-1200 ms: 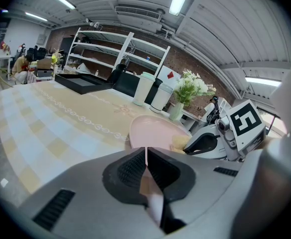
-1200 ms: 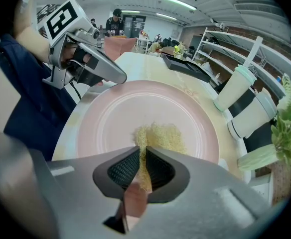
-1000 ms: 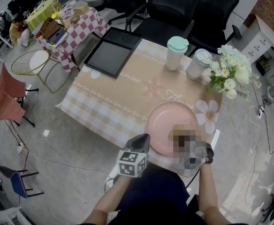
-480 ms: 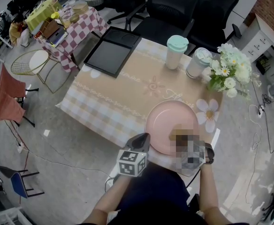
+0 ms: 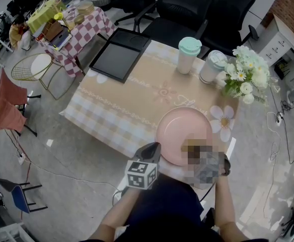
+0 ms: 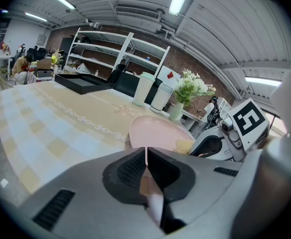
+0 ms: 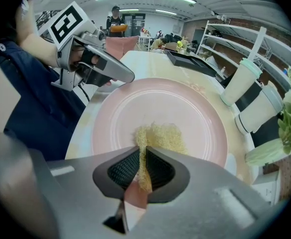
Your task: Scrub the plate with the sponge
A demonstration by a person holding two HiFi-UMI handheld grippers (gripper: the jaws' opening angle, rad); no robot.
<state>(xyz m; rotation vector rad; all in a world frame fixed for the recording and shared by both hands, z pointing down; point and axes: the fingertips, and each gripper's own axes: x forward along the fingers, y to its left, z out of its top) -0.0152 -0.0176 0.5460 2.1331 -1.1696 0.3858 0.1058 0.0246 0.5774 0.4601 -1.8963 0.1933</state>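
Right gripper [image 7: 142, 169] jaws are clenched on the yellow fibrous sponge [image 7: 158, 136]. One edge of the sponge is pinched between the pads, and the rest fans out ahead of the tips, lying flat on the round pink plate [image 7: 135, 101]. In the right gripper view the sponge is at the plate's 6 o'clock, inside the inner ring and short of centre.

Left gripper [image 6: 146, 169] jaws are pressed together with nothing between them. In the head view the left gripper [image 5: 148, 155] is at the plate's 8 o'clock, tips just beside the rim. I can't tell whether they touch it. In the right gripper view the same tips reach the rim at about 10 o'clock.

The plate [image 5: 179, 127] sits on the table [image 5: 122, 107], which has a beige and pale-check cloth, towards the near edge at about 5 o'clock of the tabletop. The right gripper is at the plate's 5 o'clock in the head view, mostly under a mosaic patch.

Other items on the table, all well apart from the plate:
- Black rectangular tray [image 5: 119, 54] at 11 o'clock.
- White cup with a mint lid [image 5: 189, 56] at 1 o'clock.
- White tumbler with a dark band [image 5: 211, 67], just beside the cup.
- Bunch of white flowers [image 5: 245, 77] at 2 o'clock.
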